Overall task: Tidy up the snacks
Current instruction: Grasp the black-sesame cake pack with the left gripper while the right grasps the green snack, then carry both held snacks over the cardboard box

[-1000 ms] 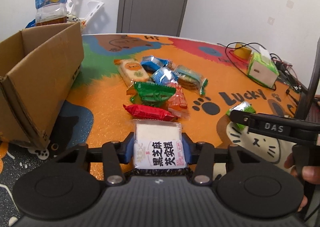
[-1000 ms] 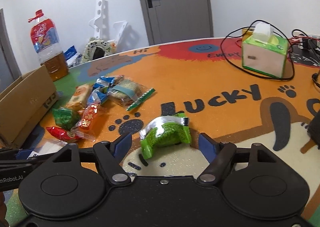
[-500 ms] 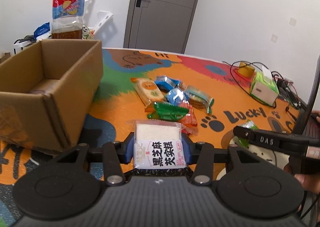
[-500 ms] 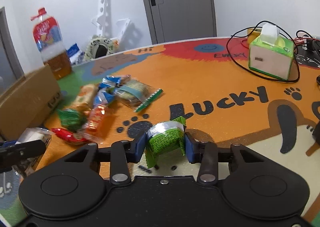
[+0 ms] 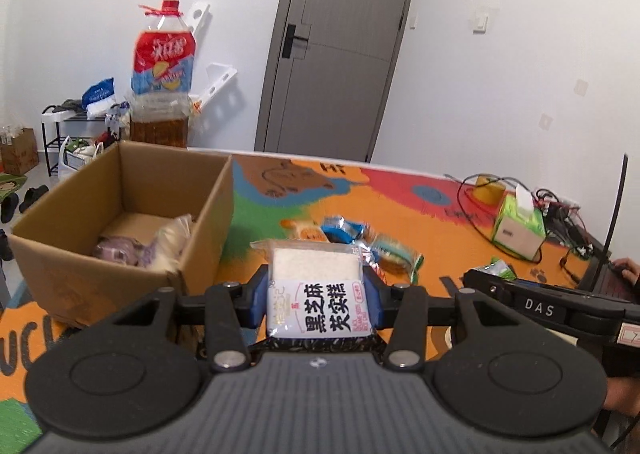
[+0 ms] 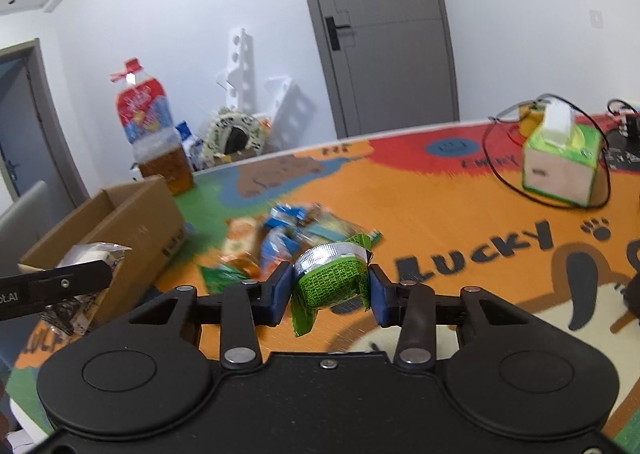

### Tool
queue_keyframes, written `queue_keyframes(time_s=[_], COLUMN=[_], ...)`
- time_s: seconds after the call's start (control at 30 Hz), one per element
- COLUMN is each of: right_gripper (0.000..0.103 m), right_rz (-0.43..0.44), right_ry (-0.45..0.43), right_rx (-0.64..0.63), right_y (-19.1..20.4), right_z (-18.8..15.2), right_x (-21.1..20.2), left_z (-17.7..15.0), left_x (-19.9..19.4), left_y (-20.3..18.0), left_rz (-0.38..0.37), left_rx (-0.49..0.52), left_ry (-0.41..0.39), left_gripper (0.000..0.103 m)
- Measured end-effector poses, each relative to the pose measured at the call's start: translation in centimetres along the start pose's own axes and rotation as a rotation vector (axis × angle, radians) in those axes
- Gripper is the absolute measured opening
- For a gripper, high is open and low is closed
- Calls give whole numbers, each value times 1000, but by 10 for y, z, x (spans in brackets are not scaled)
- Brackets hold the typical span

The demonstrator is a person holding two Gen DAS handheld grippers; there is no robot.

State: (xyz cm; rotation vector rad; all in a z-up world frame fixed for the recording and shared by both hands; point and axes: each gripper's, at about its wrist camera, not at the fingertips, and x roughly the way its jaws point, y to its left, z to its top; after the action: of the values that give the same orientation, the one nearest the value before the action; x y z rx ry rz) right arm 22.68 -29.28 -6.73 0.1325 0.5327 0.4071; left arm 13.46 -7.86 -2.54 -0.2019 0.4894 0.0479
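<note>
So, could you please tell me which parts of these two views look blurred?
Left wrist view: white sesame-cake packet sharp, brown cardboard box slightly soft. Right wrist view: crumpled green foil snack sharp, loose wrapped snacks on the table motion-smeared.

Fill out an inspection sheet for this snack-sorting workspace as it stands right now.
Surface: table under a colourful cartoon mat lettered LUCKY.
Job's things: cardboard box, open, a few packets inside; loose snack pile on the mat beside it.
Clutter: tissue box; large drink bottle behind the box; yellow tape roll.
Grippers: left gripper shut on white rice cake packet, held near the box; right gripper shut on green snack packet, above the mat.
Cables: black cable looped around the tissue box.
Surroundings: grey door, closed; white walls; shoe rack at left.
</note>
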Motion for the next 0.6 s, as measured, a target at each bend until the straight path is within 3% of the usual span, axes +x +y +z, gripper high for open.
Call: queue_keyframes(time_s=[0.6], right_gripper=[41], right_rz=[158], right_ry=[-61], right_rx=[-91], right_y=[81], right_z=[26], right_x=[-4], left_z=[36], left_x=[-38], left_y=[69], left_rz=[100], left_rx=[-88], left_ry=[-120], left_gripper=[46])
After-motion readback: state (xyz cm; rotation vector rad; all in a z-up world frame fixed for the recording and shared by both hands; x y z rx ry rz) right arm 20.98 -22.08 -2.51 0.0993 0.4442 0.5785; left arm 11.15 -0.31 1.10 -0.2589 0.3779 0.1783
